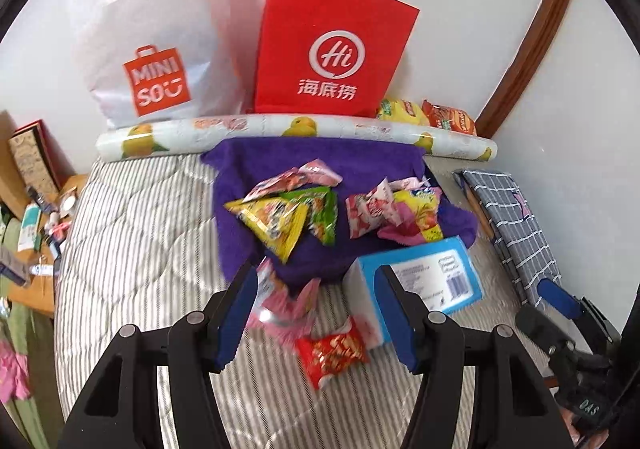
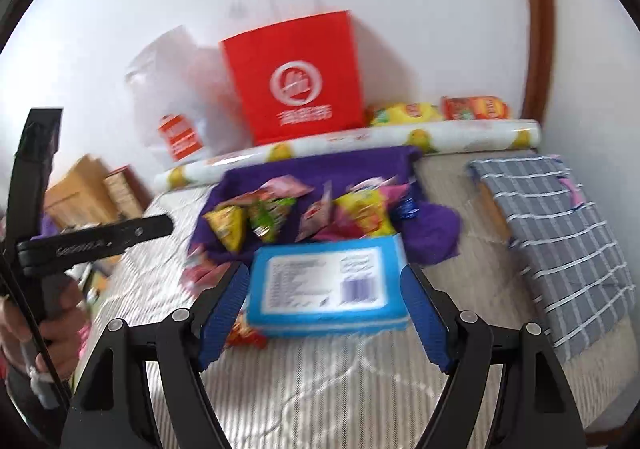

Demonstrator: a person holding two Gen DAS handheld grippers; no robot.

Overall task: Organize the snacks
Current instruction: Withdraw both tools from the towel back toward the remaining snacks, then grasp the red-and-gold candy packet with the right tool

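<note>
Several snack packets, yellow (image 1: 276, 223), green (image 1: 320, 213) and pink (image 1: 370, 207), lie on a purple towel (image 1: 256, 169) on the striped bed. My left gripper (image 1: 314, 281) hangs open above the towel's near edge. A pink packet (image 1: 276, 305) and a red one (image 1: 332, 353) lie on the bed below its fingers, not gripped. A blue box (image 2: 328, 289) lies flat on the bed just ahead of my right gripper (image 2: 324, 281), which is open with its pads clear of the box. The red paper bag (image 1: 328, 49) and white Miniso bag (image 1: 156, 49) stand against the wall.
A patterned paper roll (image 1: 296, 129) lies across the bed in front of the bags, with yellow (image 1: 396, 109) and orange packets (image 1: 452, 117) behind it. A grey checked cushion (image 2: 560, 241) lies at the right. Cartons and clutter (image 1: 36, 209) crowd the floor on the left.
</note>
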